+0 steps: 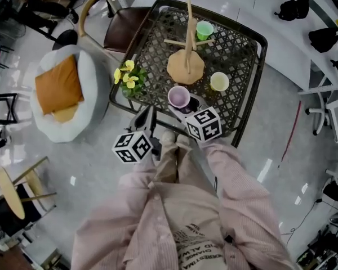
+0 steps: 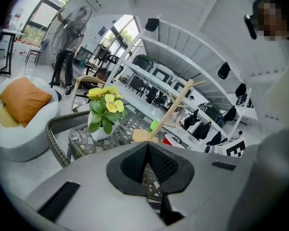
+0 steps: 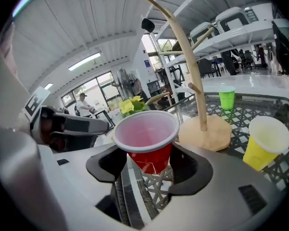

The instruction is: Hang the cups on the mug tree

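Note:
A red cup (image 1: 179, 97) with a pale pink inside sits between the jaws of my right gripper (image 1: 187, 108), near the front edge of the lattice table (image 1: 260, 66). In the right gripper view the cup (image 3: 147, 131) stands upright and my right gripper (image 3: 147, 160) is shut on its lower body, clear of the lattice. The wooden mug tree (image 1: 186, 65) stands mid-table, just beyond the cup (image 3: 200, 105). A green cup (image 1: 204, 30) stands behind it and a yellow cup (image 1: 219, 81) to its right. My left gripper (image 1: 149, 116) hovers at the table's front left edge, shut and empty (image 2: 147, 146).
A pot of yellow flowers (image 1: 128, 77) stands on the table's left edge, close to my left gripper. A brown-seated chair (image 1: 124, 27) is behind the table. A white round seat with an orange cushion (image 1: 59, 94) and a small stool (image 1: 11, 193) stand on the floor at left.

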{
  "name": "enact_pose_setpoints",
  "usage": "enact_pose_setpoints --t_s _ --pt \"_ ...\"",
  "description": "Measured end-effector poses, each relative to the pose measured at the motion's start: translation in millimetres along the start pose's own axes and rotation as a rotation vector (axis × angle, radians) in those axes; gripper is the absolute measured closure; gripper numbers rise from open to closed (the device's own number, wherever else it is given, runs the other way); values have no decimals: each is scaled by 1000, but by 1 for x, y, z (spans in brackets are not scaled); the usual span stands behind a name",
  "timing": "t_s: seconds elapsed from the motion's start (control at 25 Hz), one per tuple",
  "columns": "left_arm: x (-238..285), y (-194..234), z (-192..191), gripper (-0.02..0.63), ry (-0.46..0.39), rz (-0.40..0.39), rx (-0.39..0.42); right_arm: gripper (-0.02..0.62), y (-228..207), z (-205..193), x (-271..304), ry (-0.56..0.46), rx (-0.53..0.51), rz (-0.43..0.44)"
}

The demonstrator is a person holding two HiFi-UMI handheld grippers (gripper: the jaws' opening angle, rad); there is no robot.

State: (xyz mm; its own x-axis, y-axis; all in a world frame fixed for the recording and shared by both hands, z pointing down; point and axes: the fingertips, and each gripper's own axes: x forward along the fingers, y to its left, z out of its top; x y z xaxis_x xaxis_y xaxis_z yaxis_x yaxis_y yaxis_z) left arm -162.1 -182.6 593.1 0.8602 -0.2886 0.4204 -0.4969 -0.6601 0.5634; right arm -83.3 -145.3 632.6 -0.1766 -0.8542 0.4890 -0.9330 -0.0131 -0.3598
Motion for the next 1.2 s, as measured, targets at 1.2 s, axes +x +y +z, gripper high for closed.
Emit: enact_pose_setpoints --t_s 1.2 --pt "-27 -17 105 607 -134 -40 153 322 45 102 4 -150 259 127"
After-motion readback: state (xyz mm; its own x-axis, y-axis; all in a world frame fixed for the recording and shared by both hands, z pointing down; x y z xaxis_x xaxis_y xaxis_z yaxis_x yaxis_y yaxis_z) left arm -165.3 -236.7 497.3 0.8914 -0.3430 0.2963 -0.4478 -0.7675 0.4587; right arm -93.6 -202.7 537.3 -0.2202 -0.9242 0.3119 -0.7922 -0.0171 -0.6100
